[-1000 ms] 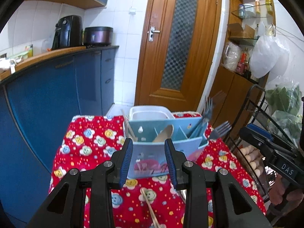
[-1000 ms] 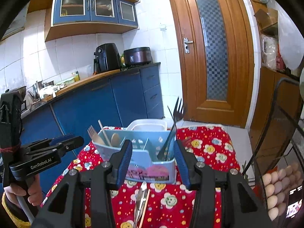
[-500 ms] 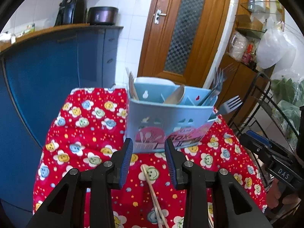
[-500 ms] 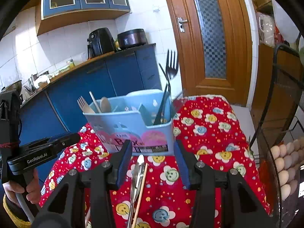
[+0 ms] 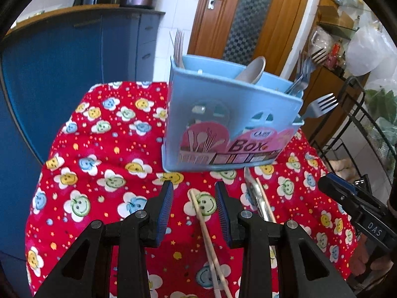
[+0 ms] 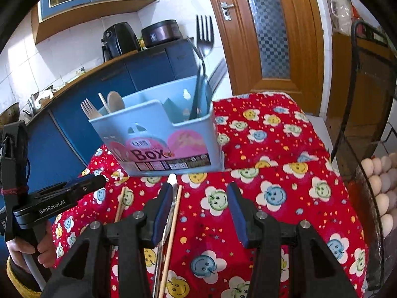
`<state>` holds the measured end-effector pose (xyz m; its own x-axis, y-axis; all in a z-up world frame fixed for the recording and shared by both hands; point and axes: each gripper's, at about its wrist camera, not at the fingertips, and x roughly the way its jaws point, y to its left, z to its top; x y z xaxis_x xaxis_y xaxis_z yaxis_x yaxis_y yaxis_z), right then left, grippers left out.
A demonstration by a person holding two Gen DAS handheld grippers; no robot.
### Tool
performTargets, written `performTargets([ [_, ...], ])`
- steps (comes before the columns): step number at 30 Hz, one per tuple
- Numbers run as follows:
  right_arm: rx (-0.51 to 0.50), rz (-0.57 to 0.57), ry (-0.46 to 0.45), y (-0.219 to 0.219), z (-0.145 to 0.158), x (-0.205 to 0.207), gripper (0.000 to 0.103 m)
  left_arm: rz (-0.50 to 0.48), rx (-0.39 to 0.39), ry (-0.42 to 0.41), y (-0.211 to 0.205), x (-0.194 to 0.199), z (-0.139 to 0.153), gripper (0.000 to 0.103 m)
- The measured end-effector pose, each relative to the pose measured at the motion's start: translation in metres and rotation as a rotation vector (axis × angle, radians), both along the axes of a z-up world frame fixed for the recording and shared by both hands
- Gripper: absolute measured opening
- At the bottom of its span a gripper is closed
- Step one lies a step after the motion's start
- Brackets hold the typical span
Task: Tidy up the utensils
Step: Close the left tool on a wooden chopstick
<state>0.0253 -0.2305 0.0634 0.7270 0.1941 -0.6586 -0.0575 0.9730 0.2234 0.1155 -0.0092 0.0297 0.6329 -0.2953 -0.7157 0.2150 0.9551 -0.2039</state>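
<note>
A light blue utensil box [image 5: 233, 124] [image 6: 158, 134] stands on the red flowered cloth [image 5: 104, 149] with forks [image 5: 305, 67], a pale spoon [image 5: 250, 70] and a wooden fork [image 6: 88, 108] in it. My left gripper [image 5: 193, 188] hovers open just in front of the box, over a loose wooden chopstick [image 5: 206, 228] lying on the cloth. My right gripper [image 6: 200, 191] is open too, with nothing between its pads. By its left finger lie a metal utensil [image 6: 171, 179] and a second chopstick [image 6: 173, 218]. A third chopstick [image 6: 120, 204] lies further left.
A black wire rack [image 6: 357, 99] holding eggs [image 6: 382, 186] stands close at the right edge of the table. Blue kitchen cabinets [image 5: 62, 62] run along the left, and a wooden door [image 6: 268, 24] is behind. A hand [image 6: 22, 245] holds the left gripper [image 6: 59, 196].
Both grippers have sunk towards the cloth and tipped downward, so the box looms larger and the loose chopsticks come between and beside the fingers. Jaw widths are unchanged.
</note>
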Motion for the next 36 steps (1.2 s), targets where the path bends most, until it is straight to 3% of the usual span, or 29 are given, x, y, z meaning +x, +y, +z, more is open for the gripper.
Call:
performTargets([
  [18, 0.033, -0.013, 0.074, -0.005, -0.031, 0.002, 0.049, -0.001, 0.055, 0.085, -0.014, 0.009, -0.035, 0.035],
  [23, 0.046, -0.012, 0.087, -0.005, -0.036, 0.001, 0.049, -0.014, 0.028, 0.108, -0.015, 0.013, -0.042, 0.009],
  [36, 0.053, -0.006, 0.097, -0.002, -0.038, 0.002, 0.049, 0.004, -0.093, 0.078, 0.002, 0.006, -0.027, 0.004],
])
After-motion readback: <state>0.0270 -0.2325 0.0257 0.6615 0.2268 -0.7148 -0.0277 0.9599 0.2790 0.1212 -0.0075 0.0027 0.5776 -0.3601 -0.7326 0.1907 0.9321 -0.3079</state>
